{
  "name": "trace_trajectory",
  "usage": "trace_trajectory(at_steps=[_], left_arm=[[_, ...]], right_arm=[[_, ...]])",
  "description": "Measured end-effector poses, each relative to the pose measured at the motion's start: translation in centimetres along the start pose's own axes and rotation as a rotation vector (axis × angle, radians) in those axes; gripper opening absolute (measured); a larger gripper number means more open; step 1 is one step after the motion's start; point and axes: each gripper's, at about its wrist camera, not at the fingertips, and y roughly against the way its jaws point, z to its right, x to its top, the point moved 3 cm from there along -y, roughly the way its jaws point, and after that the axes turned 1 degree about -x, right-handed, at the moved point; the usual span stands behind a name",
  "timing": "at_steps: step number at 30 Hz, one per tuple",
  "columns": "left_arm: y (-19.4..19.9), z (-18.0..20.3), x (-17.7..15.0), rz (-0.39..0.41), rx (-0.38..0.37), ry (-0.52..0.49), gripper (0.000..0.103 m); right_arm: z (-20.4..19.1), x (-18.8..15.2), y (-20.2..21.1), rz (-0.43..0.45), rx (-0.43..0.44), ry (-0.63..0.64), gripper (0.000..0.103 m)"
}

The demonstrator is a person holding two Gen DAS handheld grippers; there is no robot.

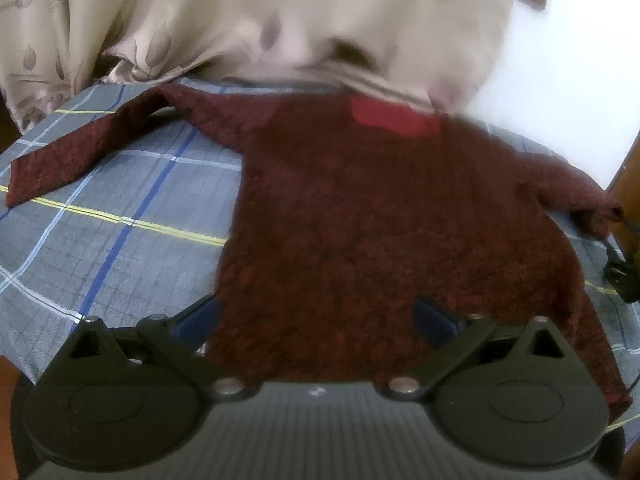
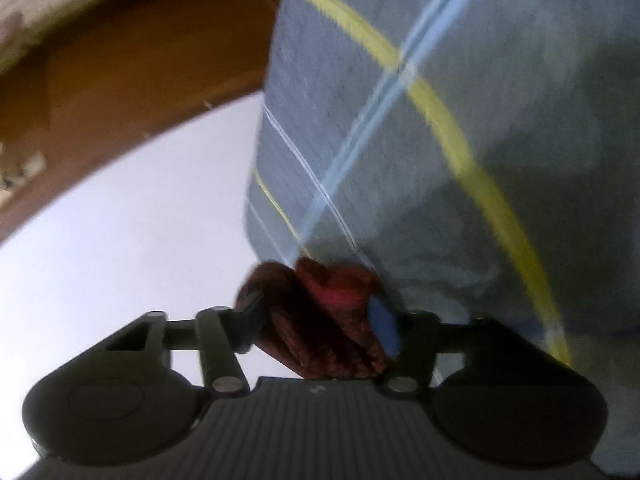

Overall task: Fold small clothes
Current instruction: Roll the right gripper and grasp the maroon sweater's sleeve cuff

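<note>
Plaid bedsheet [image 1: 100, 216] carries a maroon sweater [image 1: 380, 220]; left gripper [image 1: 316, 322] spread, right gripper [image 2: 320, 320] pinching its sleeve [image 2: 320, 320].

No text, label, brand, number or sign can be read in either view; both are blurred.

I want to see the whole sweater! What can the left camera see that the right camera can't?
Only the left wrist view shows the whole maroon sweater spread out, its red collar patch and the beige curtain. Only the right wrist view shows the right claw around a bunched sleeve end, beside a brown wooden frame. Both show the checked bedsheet.
</note>
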Motion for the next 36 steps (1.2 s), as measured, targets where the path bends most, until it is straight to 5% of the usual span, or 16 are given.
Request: trace_trajectory(at_steps=[3, 6, 8, 10, 11, 13, 20, 23, 25, 29, 36], left_arm=[[-0.3, -0.3, 0.0, -0.007, 0.001, 0.010, 0.103], [-0.6, -0.2, 0.0, -0.018, -0.008, 0.021, 0.103], [-0.7, 0.0, -0.1, -0.026, -0.007, 0.014, 0.103], [-0.6, 0.2, -0.2, -0.026, -0.008, -0.002, 0.103], [-0.4, 0.2, -0.2, -0.018, -0.004, -0.009, 0.103], [-0.2, 0.1, -0.1, -0.004, 0.009, -0.017, 0.103], [-0.7, 0.0, 0.2, -0.031, 0.022, 0.000, 0.103], [-0.5, 0.4, 0.1, -0.022, 0.025, -0.029, 0.103], [-0.4, 0.6, 0.1, -0.018, 0.032, -0.043, 0.103], [-0.5, 0.8, 0.4, -0.021, 0.023, -0.028, 0.103], [-0.8, 1.9, 0.2, -0.032, 0.018, -0.064, 0.103]], right_arm=[[0.8, 0.6, 0.7, -0.090, 0.105, -0.051, 0.057], [1.1, 0.5, 2.2, -0.129, 0.086, -0.066, 0.061], [1.2, -0.5, 2.3, -0.159, 0.091, -0.098, 0.074], [2.4, -1.6, 2.5, -0.154, 0.126, -0.172, 0.099], [2.3, -1.7, 2.5, -0.134, 0.169, -0.214, 0.101], [1.8, -1.5, 2.2, -0.115, 0.258, -0.272, 0.101], [1.3, -1.2, -0.1, -0.239, 0.344, -0.368, 0.091], [0.2, -0.4, -1.0, -0.187, 0.354, -0.307, 0.076], [0.2, 0.5, -3.0, -0.175, 0.329, -0.285, 0.056], [-1.1, 0.3, -1.0, -0.226, 0.363, -0.209, 0.057], [-1.6, 1.6, -0.6, -0.183, 0.234, -0.090, 0.057]])
